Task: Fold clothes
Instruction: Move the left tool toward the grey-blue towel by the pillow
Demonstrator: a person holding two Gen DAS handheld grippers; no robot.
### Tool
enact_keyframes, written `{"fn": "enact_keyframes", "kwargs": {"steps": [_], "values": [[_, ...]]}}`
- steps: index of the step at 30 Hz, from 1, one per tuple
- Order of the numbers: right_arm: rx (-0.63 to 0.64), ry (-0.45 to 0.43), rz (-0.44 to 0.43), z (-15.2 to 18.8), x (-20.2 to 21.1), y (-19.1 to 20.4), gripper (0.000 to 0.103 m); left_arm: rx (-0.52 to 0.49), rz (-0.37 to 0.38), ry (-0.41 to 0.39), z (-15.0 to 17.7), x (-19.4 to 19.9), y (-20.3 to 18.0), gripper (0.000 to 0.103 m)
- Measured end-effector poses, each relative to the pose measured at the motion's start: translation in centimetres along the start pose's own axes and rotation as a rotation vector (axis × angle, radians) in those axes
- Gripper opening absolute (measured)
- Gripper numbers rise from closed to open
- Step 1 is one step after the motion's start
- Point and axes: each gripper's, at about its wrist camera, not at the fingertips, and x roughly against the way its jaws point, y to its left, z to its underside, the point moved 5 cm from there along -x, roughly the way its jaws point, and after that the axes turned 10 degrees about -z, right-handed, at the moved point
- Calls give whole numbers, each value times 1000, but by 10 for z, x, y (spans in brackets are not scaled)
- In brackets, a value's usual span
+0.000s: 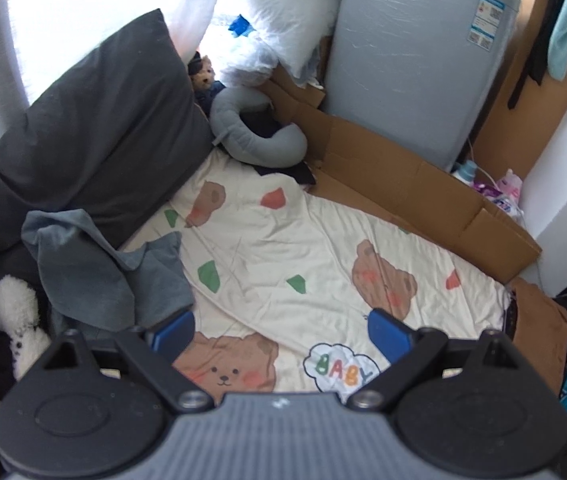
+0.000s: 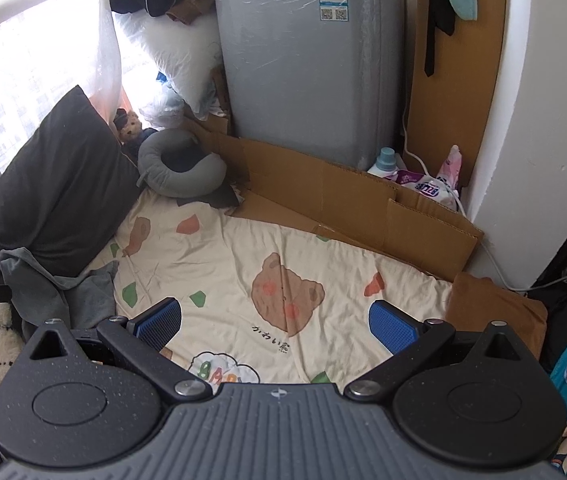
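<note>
Bright daylight pours through the window [image 2: 23, 60] on the left — a grey washing machine [image 2: 307, 60] stands against the white wall [image 2: 543, 120], flattened cardboard [image 2: 343, 196] at its foot.

Left gripper [image 1: 281, 336] hangs over the bed with its blue pads spread wide and nothing between them. Under it, filling the centre of the frame, lies a cream sheet [image 1: 283, 248] printed with bears and a "BABY" cloud. At lower left a crumpled grey-blue garment [image 1: 99, 276] sits heaped against a dark grey pillow [image 1: 99, 120], its edge spilling onto the sheet. A grey neck pillow [image 1: 255, 132] curls at upper centre. Flattened cardboard [image 1: 403, 192] runs along the right, below a tall grey appliance [image 1: 415, 64].
</note>
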Motion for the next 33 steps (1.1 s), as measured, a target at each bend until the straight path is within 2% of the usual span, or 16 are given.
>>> {"fn": "enact_keyframes", "kwargs": {"steps": [9, 33], "values": [[25, 7, 11, -10, -27, 7, 103, 54, -42, -1, -4, -18, 37, 95], [100, 38, -80, -33, -106, 22, 103, 213, -157, 22, 3, -66, 120, 95]]}}
